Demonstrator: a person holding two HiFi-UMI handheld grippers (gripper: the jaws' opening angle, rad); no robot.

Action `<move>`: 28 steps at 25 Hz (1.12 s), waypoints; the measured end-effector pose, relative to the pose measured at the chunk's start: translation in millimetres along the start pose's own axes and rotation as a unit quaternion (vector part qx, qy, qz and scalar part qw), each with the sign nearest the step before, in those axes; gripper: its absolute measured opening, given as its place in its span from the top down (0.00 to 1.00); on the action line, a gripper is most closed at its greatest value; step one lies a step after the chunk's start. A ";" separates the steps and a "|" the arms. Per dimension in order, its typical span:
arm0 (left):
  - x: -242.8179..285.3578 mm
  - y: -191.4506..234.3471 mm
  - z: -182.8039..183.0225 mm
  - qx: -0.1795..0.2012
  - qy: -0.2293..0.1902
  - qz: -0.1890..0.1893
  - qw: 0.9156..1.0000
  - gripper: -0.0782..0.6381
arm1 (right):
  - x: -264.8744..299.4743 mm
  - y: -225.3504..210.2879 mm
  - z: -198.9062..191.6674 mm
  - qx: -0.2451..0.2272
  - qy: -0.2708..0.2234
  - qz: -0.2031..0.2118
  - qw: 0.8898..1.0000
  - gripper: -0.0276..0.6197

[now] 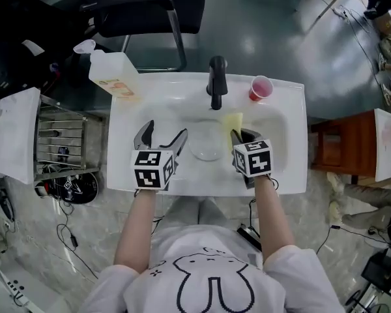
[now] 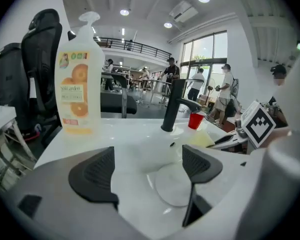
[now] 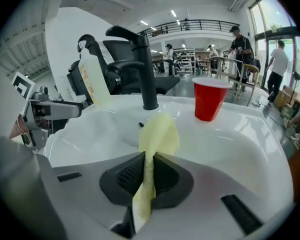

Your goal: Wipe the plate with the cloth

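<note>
Left tongs (image 2: 147, 166): spread, empty, aimed at the clear plate (image 1: 206, 142) on the near side of the faucet (image 1: 216, 83).
Right tongs (image 3: 146, 171): pressed on the yellow cloth (image 3: 159, 131), near-right of the faucet, cloth apparently not yet on the plate.
Plate: flat in the sink (image 1: 283, 132) basin, directly before the faucet.
1 red cup (image 1: 260, 87): right of the faucet.
Risk: the unheld plate may slide on the smooth basin under wiping, and the thin pinch may let the cloth slip.

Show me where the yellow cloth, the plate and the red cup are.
yellow cloth (image 3: 159, 132): right gripper view, its upper fold.
plate (image 1: 206, 143): head view, its centre.
red cup (image 3: 209, 101): right gripper view, its side wall.
</note>
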State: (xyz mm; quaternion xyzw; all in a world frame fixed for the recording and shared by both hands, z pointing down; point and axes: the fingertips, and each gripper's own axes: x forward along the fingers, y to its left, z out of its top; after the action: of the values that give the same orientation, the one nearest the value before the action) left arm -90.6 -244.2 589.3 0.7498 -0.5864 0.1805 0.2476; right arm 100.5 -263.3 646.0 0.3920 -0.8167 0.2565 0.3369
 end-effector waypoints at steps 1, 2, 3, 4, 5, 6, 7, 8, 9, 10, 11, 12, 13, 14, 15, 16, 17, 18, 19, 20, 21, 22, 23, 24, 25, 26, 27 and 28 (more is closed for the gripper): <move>5.1 1.3 -5.0 -0.003 0.012 -0.003 1.000 0.29 | 6.2 -0.6 -3.6 0.004 0.013 0.002 1.000 0.90; 10.4 2.7 -10.3 -0.007 0.026 -0.005 1.000 0.29 | 12.3 -0.7 -7.4 0.008 0.026 0.005 1.000 0.90; 16.0 3.5 -16.2 -0.013 0.043 -0.009 0.999 0.29 | 17.9 -0.5 -11.4 0.013 0.040 0.010 0.999 0.90; 21.7 3.5 -22.6 -0.022 0.062 -0.014 0.998 0.29 | 23.1 -0.4 -15.5 0.016 0.053 0.014 0.998 0.90; 27.4 2.9 -29.1 -0.032 0.080 -0.019 0.996 0.29 | 28.1 -0.6 -19.5 0.018 0.066 0.018 0.997 0.90; 32.7 2.1 -35.7 -0.043 0.097 -0.024 0.994 0.29 | 32.8 -1.1 -23.2 0.018 0.078 0.020 0.997 0.90; 37.7 1.8 -42.3 -0.053 0.113 -0.027 0.992 0.29 | 37.5 -1.6 -26.8 0.018 0.089 0.021 0.996 0.90; 42.2 2.0 -49.0 -0.061 0.129 -0.029 0.989 0.29 | 42.2 -1.6 -30.6 0.019 0.100 0.023 0.995 0.90; 46.4 2.5 -55.8 -0.069 0.144 -0.030 0.987 0.29 | 46.6 -1.1 -34.7 0.021 0.111 0.025 0.993 0.90; 50.4 2.9 -62.6 -0.078 0.159 -0.031 0.984 0.29 | 50.6 -0.5 -39.0 0.024 0.121 0.028 0.992 0.90; 54.2 3.1 -68.9 -0.089 0.175 -0.033 0.980 0.29 | 54.2 0.0 -43.2 0.026 0.131 0.030 0.991 0.90; 57.6 2.9 -74.4 -0.099 0.189 -0.035 0.976 0.30 | 57.2 0.3 -47.3 0.029 0.140 0.032 0.989 0.90; 60.6 2.6 -79.1 -0.109 0.202 -0.036 0.973 0.30 | 59.8 0.3 -51.1 0.032 0.148 0.033 0.988 0.90; 63.1 2.0 -84.0 -0.119 0.215 -0.036 0.969 0.29 | 62.0 0.2 -54.5 0.034 0.154 0.034 0.987 0.90; 65.5 1.2 -89.2 -0.129 0.226 -0.037 0.965 0.29 | 63.9 0.1 -57.6 0.037 0.160 0.035 0.986 0.90; 67.7 0.1 -94.4 -0.138 0.237 -0.038 0.961 0.29 | 65.9 -0.1 -60.4 0.037 0.165 0.035 0.985 0.90; 69.7 -1.1 -99.3 -0.145 0.247 -0.040 0.957 0.29 | 68.0 -0.4 -62.9 0.035 0.170 0.035 0.984 0.90; 71.6 -2.2 -103.7 -0.152 0.255 -0.041 0.954 0.30 | 70.2 -0.6 -65.3 0.033 0.175 0.034 0.983 0.90; 73.3 -3.1 -107.4 -0.158 0.263 -0.042 0.951 0.29 | 72.4 -0.5 -67.4 0.032 0.179 0.034 0.983 0.90; 75.0 -4.3 -110.6 -0.164 0.268 -0.044 0.948 0.30 | 74.2 -0.4 -69.2 0.032 0.182 0.035 0.982 0.90; 76.9 -5.7 -113.1 -0.170 0.273 -0.046 0.946 0.30 | 75.6 -0.4 -70.5 0.035 0.183 0.035 0.982 0.90; 79.1 -7.3 -115.1 -0.175 0.276 -0.049 0.944 0.30 | 76.8 -0.7 -71.6 0.038 0.184 0.035 0.982 0.90; 81.5 -9.3 -116.8 -0.181 0.278 -0.053 0.942 0.30 | 77.7 -1.2 -72.6 0.039 0.184 0.034 0.982 0.90; 83.8 -11.5 -118.6 -0.187 0.280 -0.058 0.940 0.30 | 78.5 -1.7 -73.7 0.040 0.185 0.034 0.981 0.90; 85.8 -14.3 -120.3 -0.193 0.282 -0.065 0.937 0.30 | 79.4 -2.0 -75.2 0.040 0.186 0.033 0.981 0.90; 87.7 -17.7 -121.8 -0.199 0.284 -0.073 0.935 0.30 | 80.2 -2.3 -76.6 0.042 0.186 0.033 0.981 0.90; 89.7 -21.7 -122.8 -0.204 0.285 -0.084 0.933 0.30 | 81.0 -2.5 -77.6 0.044 0.186 0.033 0.981 0.90; 91.9 -26.5 -123.4 -0.208 0.285 -0.097 0.931 0.30 | 81.6 -2.6 -78.0 0.047 0.185 0.034 0.981 0.90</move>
State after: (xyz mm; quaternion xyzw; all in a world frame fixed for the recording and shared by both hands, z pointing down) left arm -39.8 -239.9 736.9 0.6517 -0.4401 0.2354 0.5712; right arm 91.8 -249.6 757.7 0.3255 -0.7398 0.3743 0.4545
